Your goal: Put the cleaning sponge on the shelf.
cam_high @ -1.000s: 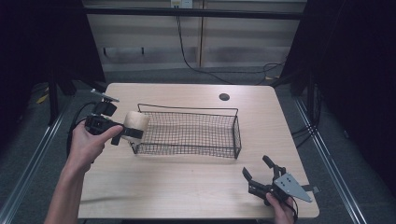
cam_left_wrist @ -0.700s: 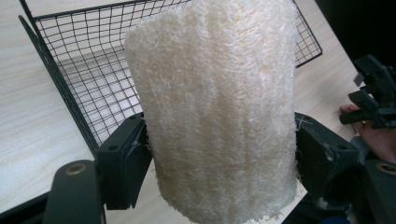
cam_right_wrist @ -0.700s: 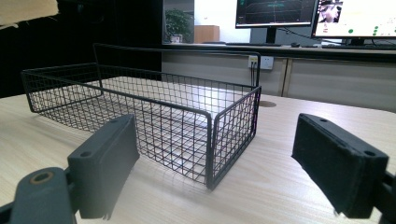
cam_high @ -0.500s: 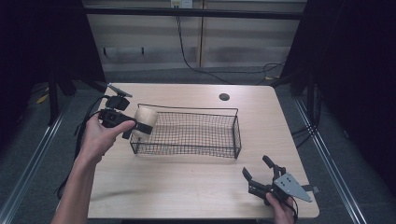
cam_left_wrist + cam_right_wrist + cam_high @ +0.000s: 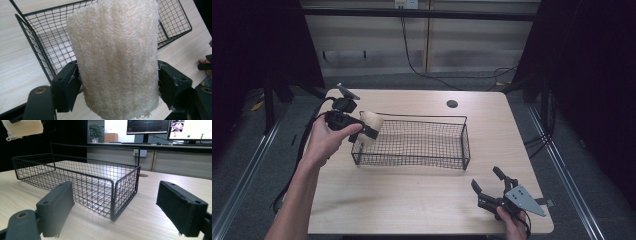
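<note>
A cream-coloured loofah sponge (image 5: 117,57) sits clamped between the jaws of my left gripper (image 5: 368,131), held in the air over the left end of a black wire basket (image 5: 464,142). In the right gripper view the loofah sponge (image 5: 23,128) hangs at the top left, above the basket (image 5: 113,195). My right gripper (image 5: 486,186) rests near the table's front right corner, open, with nothing between its jaws, and points toward the basket's right end.
The basket stands in the middle of a light wooden table (image 5: 412,200). A round cable hole (image 5: 452,104) lies at the back right. Monitors (image 5: 160,126) and a cabinet stand beyond the table's far edge.
My left gripper has carried the loofah sponge rightward and farther back, from beside the basket's left end to above it. The right gripper has stayed put.
</note>
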The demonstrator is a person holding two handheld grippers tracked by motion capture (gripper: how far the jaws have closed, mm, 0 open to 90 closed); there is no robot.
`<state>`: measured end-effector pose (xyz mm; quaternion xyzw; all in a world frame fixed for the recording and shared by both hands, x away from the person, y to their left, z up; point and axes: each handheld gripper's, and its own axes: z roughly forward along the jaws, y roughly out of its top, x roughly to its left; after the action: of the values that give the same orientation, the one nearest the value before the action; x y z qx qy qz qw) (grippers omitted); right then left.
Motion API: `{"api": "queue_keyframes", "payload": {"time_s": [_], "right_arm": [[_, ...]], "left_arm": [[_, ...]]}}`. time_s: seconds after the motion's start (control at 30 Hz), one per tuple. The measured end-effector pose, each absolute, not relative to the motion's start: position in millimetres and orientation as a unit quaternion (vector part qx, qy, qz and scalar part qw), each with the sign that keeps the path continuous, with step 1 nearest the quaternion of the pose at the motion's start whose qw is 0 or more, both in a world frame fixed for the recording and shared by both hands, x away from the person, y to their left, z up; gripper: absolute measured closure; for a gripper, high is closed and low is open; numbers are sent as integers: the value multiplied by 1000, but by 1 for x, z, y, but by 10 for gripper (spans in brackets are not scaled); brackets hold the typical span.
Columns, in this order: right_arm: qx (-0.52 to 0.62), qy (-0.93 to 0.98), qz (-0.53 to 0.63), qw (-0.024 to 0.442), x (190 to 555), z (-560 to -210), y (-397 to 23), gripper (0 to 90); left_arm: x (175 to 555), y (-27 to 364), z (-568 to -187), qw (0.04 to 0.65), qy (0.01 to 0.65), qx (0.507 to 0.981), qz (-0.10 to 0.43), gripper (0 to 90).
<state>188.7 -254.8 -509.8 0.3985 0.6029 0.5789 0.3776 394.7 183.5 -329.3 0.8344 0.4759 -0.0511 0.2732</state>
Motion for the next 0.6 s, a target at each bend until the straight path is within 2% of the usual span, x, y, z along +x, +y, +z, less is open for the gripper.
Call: {"api": "queue_keyframes", "payload": {"time_s": [0.6], "right_arm": [[398,602,580,376,189,-510,-255,136]], "left_arm": [[412,162,-357,205,538,816,-41,263]]}}
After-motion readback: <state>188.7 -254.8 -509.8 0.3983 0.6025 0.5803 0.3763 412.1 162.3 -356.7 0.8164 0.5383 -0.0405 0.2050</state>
